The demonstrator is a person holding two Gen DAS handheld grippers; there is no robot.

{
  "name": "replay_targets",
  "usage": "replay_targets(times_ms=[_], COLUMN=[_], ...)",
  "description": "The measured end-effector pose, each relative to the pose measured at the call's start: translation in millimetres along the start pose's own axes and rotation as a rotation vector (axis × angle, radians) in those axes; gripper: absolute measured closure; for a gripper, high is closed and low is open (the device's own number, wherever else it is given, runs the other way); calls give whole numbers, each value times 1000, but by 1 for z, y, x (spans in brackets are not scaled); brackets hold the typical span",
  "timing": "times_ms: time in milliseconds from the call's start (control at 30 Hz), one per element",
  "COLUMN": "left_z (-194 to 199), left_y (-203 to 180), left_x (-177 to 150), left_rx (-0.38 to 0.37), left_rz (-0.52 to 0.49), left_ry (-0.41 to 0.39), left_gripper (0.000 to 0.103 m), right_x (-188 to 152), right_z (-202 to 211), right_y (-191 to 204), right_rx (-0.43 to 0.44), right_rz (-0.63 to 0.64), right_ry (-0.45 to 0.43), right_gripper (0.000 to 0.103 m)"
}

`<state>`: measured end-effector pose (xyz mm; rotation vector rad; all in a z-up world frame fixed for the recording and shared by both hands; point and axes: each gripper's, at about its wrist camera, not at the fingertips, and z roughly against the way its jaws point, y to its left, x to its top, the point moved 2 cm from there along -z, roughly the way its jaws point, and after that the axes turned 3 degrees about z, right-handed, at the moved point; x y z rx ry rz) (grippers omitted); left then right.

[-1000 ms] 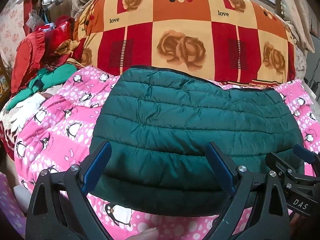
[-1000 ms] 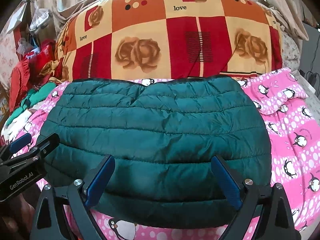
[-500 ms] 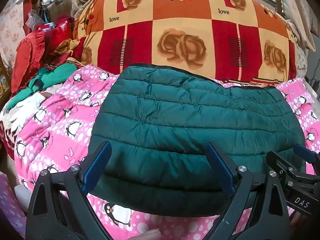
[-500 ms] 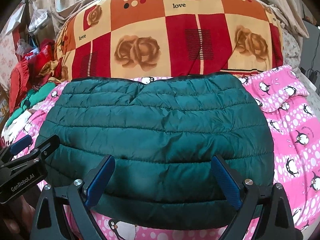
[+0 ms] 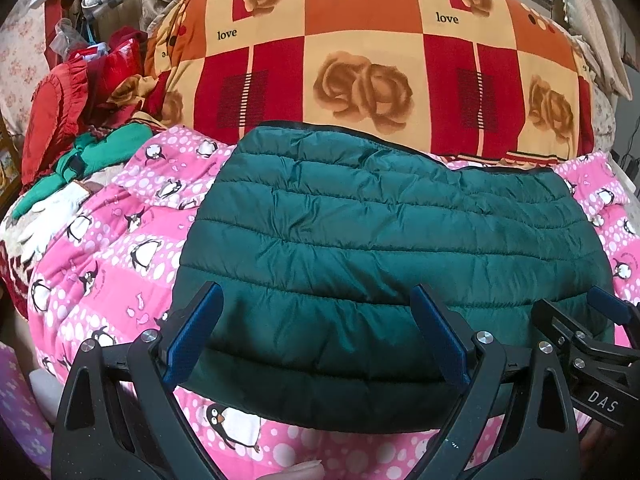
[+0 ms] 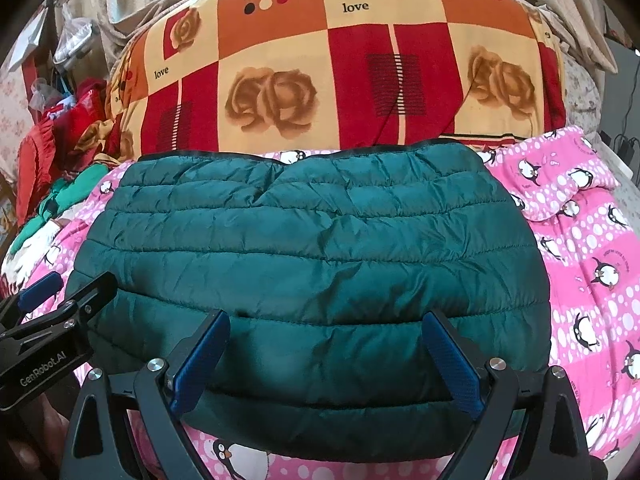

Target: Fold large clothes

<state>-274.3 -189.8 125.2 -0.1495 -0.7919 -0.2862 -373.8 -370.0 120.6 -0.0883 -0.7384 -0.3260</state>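
A dark green quilted down jacket (image 5: pixel 384 256) (image 6: pixel 312 264) lies folded into a wide flat block on a pink penguin-print bedspread (image 5: pixel 116 248) (image 6: pixel 592 264). My left gripper (image 5: pixel 316 332) stands open over the jacket's near left part, blue pads wide apart, nothing between them. My right gripper (image 6: pixel 326 360) is open too, over the near middle of the jacket. Each gripper shows at the edge of the other's view: the right one (image 5: pixel 588 344) and the left one (image 6: pixel 48 312).
A big red, orange and cream rose-patterned quilt (image 5: pixel 360 60) (image 6: pixel 344 72) is piled behind the jacket. Red and green clothes (image 5: pixel 80 120) are heaped at the far left. A person's fingertip (image 5: pixel 296 472) shows at the bottom edge.
Both grippers have drawn back and risen a little, so the jacket sits slightly farther from them. They stay open. The jacket has not moved.
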Motion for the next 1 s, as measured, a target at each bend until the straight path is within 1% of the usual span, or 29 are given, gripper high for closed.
replay_targets(times_ms=[767,1000], left_z=[-5,-7], left_y=[-1,2], left_x=[-5,-3], left_rx=[-1,-8], left_rz=[-11,-26], left_ry=[10,-20], left_gripper=[8,8], right_x=[0,-1], right_z=[-3,-9], right_y=[0,-2], right_rx=[0,-1], right_rz=[-2,-3], right_ry=[7,14], right_gripper=[7,7])
